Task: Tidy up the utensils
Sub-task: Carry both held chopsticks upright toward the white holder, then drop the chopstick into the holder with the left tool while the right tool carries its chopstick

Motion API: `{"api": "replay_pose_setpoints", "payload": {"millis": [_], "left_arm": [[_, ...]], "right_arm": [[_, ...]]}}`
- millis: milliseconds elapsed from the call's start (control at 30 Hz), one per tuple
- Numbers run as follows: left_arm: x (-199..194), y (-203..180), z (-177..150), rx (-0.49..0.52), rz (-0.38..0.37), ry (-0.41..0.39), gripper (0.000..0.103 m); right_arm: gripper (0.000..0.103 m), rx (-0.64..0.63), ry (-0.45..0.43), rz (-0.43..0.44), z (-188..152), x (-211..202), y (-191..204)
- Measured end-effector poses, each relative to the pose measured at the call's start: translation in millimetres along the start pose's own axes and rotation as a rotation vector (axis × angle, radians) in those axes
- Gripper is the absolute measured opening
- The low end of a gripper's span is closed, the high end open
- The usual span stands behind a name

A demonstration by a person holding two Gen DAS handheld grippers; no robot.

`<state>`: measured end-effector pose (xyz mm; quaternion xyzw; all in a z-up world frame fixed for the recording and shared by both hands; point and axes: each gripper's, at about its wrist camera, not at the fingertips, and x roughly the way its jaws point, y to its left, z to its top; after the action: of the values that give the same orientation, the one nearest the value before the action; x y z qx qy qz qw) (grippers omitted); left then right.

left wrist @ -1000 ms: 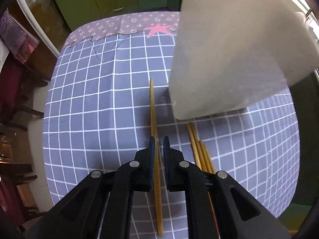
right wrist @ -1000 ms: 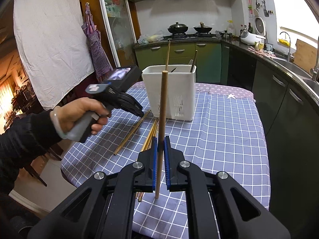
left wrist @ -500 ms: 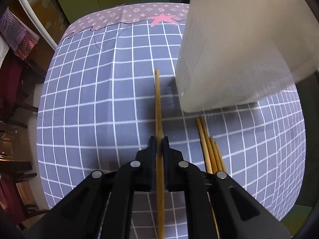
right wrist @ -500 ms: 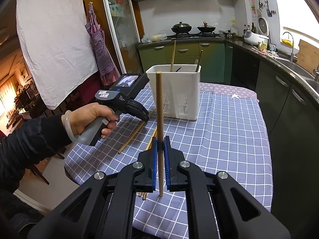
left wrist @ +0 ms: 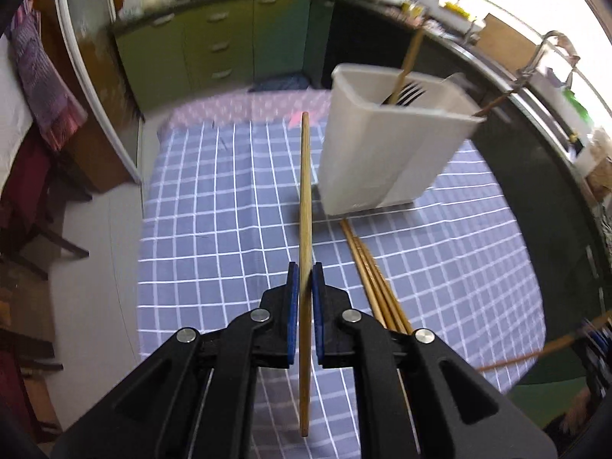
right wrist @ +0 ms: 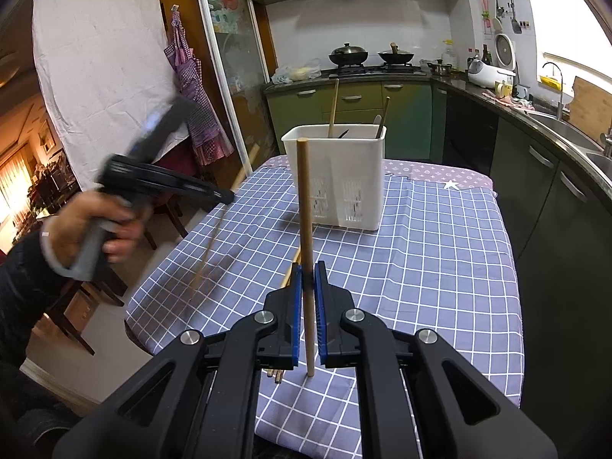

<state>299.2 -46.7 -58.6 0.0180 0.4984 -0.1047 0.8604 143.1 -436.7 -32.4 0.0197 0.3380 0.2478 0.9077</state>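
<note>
Your left gripper (left wrist: 305, 279) clamps one chopstick (left wrist: 305, 206) at mid-frame, clear of the cloth (left wrist: 214, 206) for the caddy (left wrist: 382, 153) at upper right. Your right gripper (right wrist: 308, 279) pinches another stick (right wrist: 305, 206) upright, waiting. Spare sticks (left wrist: 376, 287) lie below the caddy.

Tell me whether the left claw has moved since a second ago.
Yes. The left claw has lifted its chopstick off the checked tablecloth, rising beside the white caddy.
</note>
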Motion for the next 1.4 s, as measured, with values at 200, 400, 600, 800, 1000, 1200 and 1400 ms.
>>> {"api": "replay_pose_setpoints", "payload": {"millis": [200, 400, 600, 800, 1000, 1200, 1400], "left_arm": [[-42, 2, -12, 0.023, -0.014, -0.059, 0.007], [-75, -6, 5, 0.027, -0.069, -0.126, 0.007], [-107, -29, 64, 0.033, -0.113, -0.302, 0.007], [-108, -51, 122, 0.026, -0.114, -0.572, 0.007], [-73, -56, 143, 0.019, -0.058, -0.732, 0.007], [-26, -50, 142, -0.019, -0.042, -0.711, 0.007], [-19, -57, 117, 0.039, -0.03, -0.666, 0.007]], "right_arm": [[0.007, -0.011, 0.001, 0.001, 0, 1, 5], [0.007, -0.012, 0.002, -0.005, -1, 1, 4], [0.007, -0.007, 0.003, -0.005, -2, 1, 2], [0.007, -0.001, -0.001, 0.006, -3, 1, 0], [0.007, 0.003, -0.004, 0.019, -4, 1, -2], [0.007, 0.011, -0.005, 0.02, -6, -1, -5], [0.007, 0.013, -0.007, 0.018, -5, 1, -4]]}}
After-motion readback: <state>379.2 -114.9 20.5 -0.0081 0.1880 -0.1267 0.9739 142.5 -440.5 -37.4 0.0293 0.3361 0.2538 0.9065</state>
